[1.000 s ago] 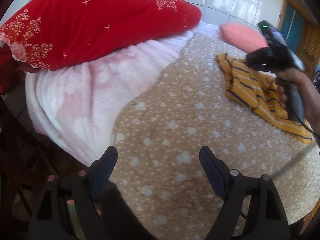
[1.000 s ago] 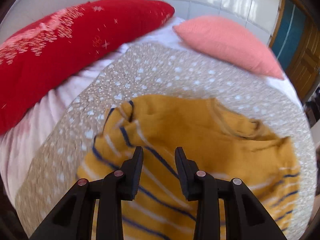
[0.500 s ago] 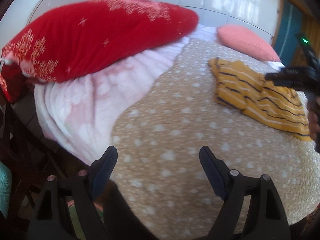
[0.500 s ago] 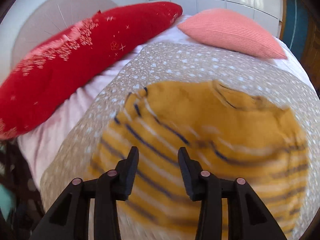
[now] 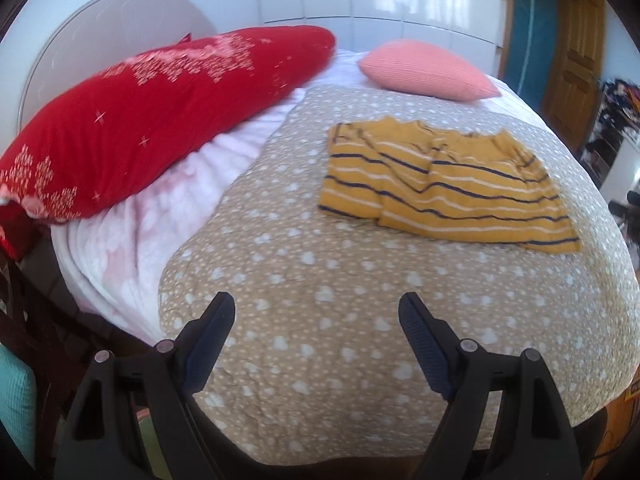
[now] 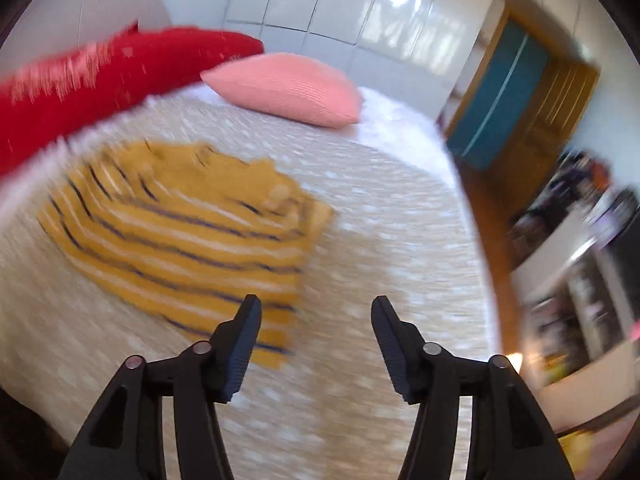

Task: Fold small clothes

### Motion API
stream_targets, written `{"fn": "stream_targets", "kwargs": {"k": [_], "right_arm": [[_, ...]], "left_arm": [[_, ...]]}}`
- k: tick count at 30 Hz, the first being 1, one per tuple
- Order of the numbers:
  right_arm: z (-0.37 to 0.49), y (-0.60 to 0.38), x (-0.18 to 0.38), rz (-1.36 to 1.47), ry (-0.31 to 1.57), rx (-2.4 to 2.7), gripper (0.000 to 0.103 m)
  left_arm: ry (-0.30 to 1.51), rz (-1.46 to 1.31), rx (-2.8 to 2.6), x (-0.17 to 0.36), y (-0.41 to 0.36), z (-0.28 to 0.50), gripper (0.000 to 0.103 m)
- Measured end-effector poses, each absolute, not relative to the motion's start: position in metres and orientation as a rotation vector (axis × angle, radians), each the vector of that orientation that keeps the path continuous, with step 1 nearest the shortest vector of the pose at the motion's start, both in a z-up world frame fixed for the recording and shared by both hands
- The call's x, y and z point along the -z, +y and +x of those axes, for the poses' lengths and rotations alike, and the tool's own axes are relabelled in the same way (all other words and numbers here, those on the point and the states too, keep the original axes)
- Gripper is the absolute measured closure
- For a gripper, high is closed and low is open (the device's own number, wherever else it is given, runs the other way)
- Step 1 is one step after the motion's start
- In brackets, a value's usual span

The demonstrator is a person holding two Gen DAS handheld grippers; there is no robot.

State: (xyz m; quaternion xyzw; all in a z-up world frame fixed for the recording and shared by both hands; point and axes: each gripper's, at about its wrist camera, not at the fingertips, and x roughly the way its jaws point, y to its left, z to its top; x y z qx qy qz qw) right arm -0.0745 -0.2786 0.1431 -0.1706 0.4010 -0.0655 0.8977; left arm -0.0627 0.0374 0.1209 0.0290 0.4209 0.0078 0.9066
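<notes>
A yellow striped shirt (image 5: pixel 444 188) is laid folded on the tan dotted bedspread (image 5: pixel 320 300), toward the far right of the bed, short of the pink pillow (image 5: pixel 428 70). A red pillow (image 5: pixel 152 120) is seen at the far left, resting on a pale pink blanket (image 5: pixel 160 216). The left gripper (image 5: pixel 316 336) is held wide apart over bare bedspread, nothing between its jaws. The right gripper (image 6: pixel 316 332) is being opened, empty, with the shirt's near edge just behind its left finger; that view is blurred.

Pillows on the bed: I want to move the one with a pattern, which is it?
The big red pillow at the left, sprinkled with pale flowers; the smaller pink pillow is plain.
</notes>
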Motion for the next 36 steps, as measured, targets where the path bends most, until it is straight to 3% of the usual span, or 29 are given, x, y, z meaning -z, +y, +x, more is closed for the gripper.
{"fn": "stream_targets", "kwargs": {"k": [5,17,36], "right_arm": [[-0.099,-0.258,-0.11,-0.396,0.831,0.084,0.041],[-0.117,-0.231,-0.051,-0.11,0.879,0.0,0.04],[-0.14,-0.221,-0.02,0.074,0.877,0.046,0.023]], "left_arm": [[0.88,0.114,0.008,-0.12,0.015,-0.062,0.02],[0.894,0.169,0.036,-0.11,-0.008,-0.063,0.02],[0.963,0.143,0.048,-0.087,-0.004,-0.051,0.02]]}}
